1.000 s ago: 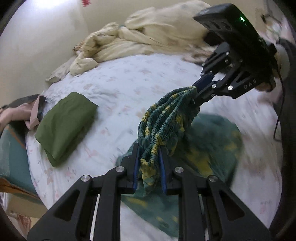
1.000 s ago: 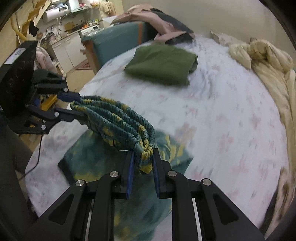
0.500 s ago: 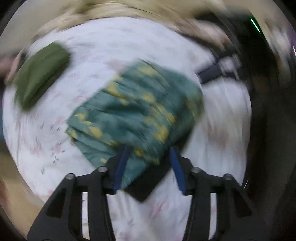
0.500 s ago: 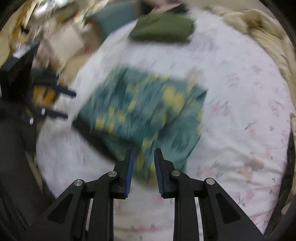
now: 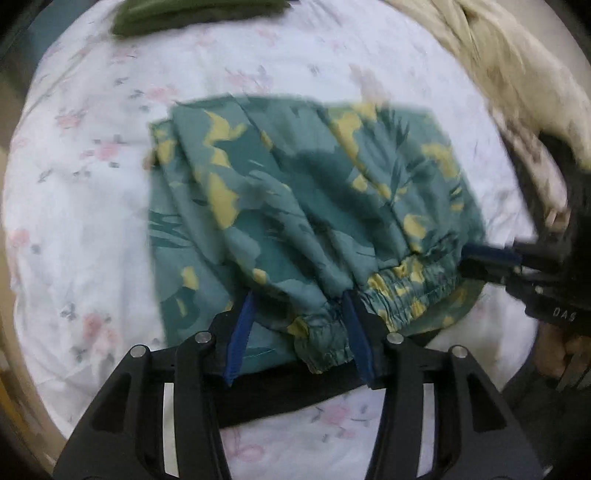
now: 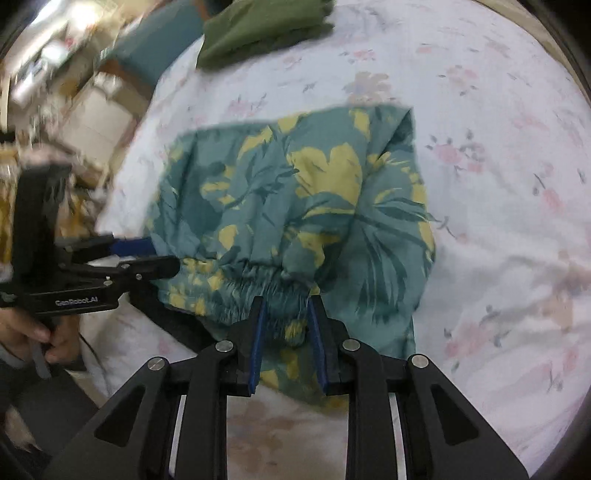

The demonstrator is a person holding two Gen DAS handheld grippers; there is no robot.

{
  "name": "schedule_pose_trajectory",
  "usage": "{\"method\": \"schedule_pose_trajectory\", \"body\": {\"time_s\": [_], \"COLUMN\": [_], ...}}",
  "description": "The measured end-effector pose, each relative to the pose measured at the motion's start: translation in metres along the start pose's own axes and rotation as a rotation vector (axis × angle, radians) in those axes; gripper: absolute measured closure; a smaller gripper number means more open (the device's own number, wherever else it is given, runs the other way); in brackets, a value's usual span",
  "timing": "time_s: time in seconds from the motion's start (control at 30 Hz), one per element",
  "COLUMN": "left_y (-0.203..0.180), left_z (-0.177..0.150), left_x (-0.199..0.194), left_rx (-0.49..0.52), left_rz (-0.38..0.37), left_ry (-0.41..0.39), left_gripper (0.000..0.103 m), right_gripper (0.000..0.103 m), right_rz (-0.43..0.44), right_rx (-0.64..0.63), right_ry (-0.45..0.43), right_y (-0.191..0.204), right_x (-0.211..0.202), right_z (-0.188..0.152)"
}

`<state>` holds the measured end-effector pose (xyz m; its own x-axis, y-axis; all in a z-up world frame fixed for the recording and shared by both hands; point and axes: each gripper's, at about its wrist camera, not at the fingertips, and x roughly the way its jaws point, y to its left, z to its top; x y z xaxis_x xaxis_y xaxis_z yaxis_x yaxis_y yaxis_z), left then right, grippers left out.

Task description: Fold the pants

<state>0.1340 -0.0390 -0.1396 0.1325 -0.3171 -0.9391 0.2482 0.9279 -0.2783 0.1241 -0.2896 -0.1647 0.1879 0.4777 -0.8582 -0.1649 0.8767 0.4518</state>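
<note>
The teal pants with yellow leaf print lie folded flat on the floral bedsheet, elastic waistband toward me. They also show in the right wrist view. My left gripper is open, its jaws astride the waistband's left end. My right gripper is open, with the waistband's right end bunched loosely between its blue pads. Each gripper shows in the other's view: the right one at the waistband's right end, the left one at its left end.
A folded olive-green garment lies at the far side of the bed, also in the left wrist view. A crumpled cream blanket is heaped at the far right. The bed's edge and room furniture lie to the left.
A second ago both grippers held the stretched waistband in the air. They laid the pants down folded on the bed and both jaws opened.
</note>
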Motion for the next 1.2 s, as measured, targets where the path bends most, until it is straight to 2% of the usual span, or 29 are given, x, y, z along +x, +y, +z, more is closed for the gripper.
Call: {"method": "schedule_pose_trajectory", "body": {"time_s": [0.03, 0.07, 0.1, 0.13, 0.17, 0.23, 0.3, 0.33, 0.47, 0.5, 0.57, 0.63, 0.73, 0.77, 0.83, 0.93, 0.97, 1.0, 1.03, 1.07, 1.13, 1.2], "left_y": [0.006, 0.013, 0.018, 0.024, 0.028, 0.031, 0.025, 0.021, 0.003, 0.002, 0.002, 0.002, 0.011, 0.013, 0.018, 0.025, 0.027, 0.029, 0.032, 0.035, 0.037, 0.031], "left_z": [-0.001, -0.002, -0.005, -0.009, -0.01, -0.015, -0.017, -0.018, -0.015, -0.015, -0.014, -0.011, -0.011, -0.011, -0.013, -0.018, -0.02, -0.022, -0.025, -0.026, -0.025, -0.018], "left_x": [-0.008, -0.015, -0.017, -0.014, -0.01, 0.003, 0.008, 0.006, 0.016, 0.016, 0.013, 0.002, -0.021, -0.033, -0.047, -0.032, -0.024, -0.014, -0.006, -0.006, -0.02, -0.035], "left_rx": [-0.037, -0.088, -0.128, -0.172, -0.192, -0.218, -0.198, -0.18, -0.135, -0.125, -0.111, -0.106, -0.143, -0.147, -0.136, -0.162, -0.173, -0.175, -0.173, -0.18, -0.197, -0.151], "left_rz": [-0.012, -0.016, -0.024, -0.041, -0.046, -0.072, -0.08, -0.075, -0.072, -0.07, -0.083, -0.084, -0.119, -0.129, -0.119, -0.042, -0.013, 0.024, 0.069, 0.084, 0.088, 0.071], "left_ry": [-0.026, -0.049, -0.058, -0.053, -0.037, 0.002, -0.001, -0.008, 0.001, -0.001, -0.004, -0.028, -0.076, -0.097, -0.121, -0.051, -0.023, 0.02, 0.064, 0.059, -0.02, -0.099], "left_gripper": [0.056, 0.052, 0.051, 0.05, 0.05, 0.05, 0.052, 0.052, 0.053, 0.057, 0.074, 0.081, 0.083, 0.083, 0.082, 0.082, 0.082, 0.08, 0.08, 0.08, 0.08, 0.08], "right_gripper": [0.077, 0.072, 0.064, 0.045, 0.042, 0.042, 0.047, 0.052, 0.057, 0.061, 0.079, 0.083, 0.083, 0.083, 0.083, 0.083, 0.081, 0.076, 0.074, 0.068, 0.062, 0.062], "right_rz": [0.024, 0.053, 0.069, 0.082, 0.101, 0.109, 0.126, 0.141, 0.07, 0.068, 0.073, 0.122, 0.216, 0.278, 0.304, 0.269, 0.224, 0.138, 0.113, 0.118, 0.096, 0.049], "right_rx": [0.032, 0.078, 0.117, 0.154, 0.192, 0.21, 0.206, 0.198, 0.17, 0.191, 0.187, 0.185, 0.231, 0.27, 0.288, 0.316, 0.311, 0.299, 0.305, 0.324, 0.31, 0.249], "right_ry": [-0.018, -0.045, -0.06, -0.064, -0.053, -0.026, 0.008, 0.022, 0.053, 0.063, 0.037, 0.0, -0.056, -0.062, -0.051, 0.044, 0.079, 0.102, 0.108, 0.111, 0.113, 0.044], "right_y": [-0.004, -0.009, -0.014, -0.018, -0.023, -0.026, -0.025, -0.022, -0.012, -0.014, -0.01, -0.004, -0.001, -0.001, 0.0, 0.0, 0.0, 0.0, -0.003, -0.006, -0.004, 0.0], "right_x": [-0.005, -0.012, -0.014, -0.014, -0.009, 0.002, 0.012, 0.017, 0.031, 0.034, 0.026, 0.014, -0.006, -0.009, -0.008, 0.013, 0.022, 0.029, 0.032, 0.031, 0.021, -0.003], "right_z": [-0.001, -0.001, -0.002, -0.001, -0.001, -0.001, 0.0, 0.0, -0.004, -0.007, -0.007, -0.007, -0.012, -0.017, -0.024, -0.036, -0.04, -0.042, -0.044, -0.045, -0.041, -0.034]}}
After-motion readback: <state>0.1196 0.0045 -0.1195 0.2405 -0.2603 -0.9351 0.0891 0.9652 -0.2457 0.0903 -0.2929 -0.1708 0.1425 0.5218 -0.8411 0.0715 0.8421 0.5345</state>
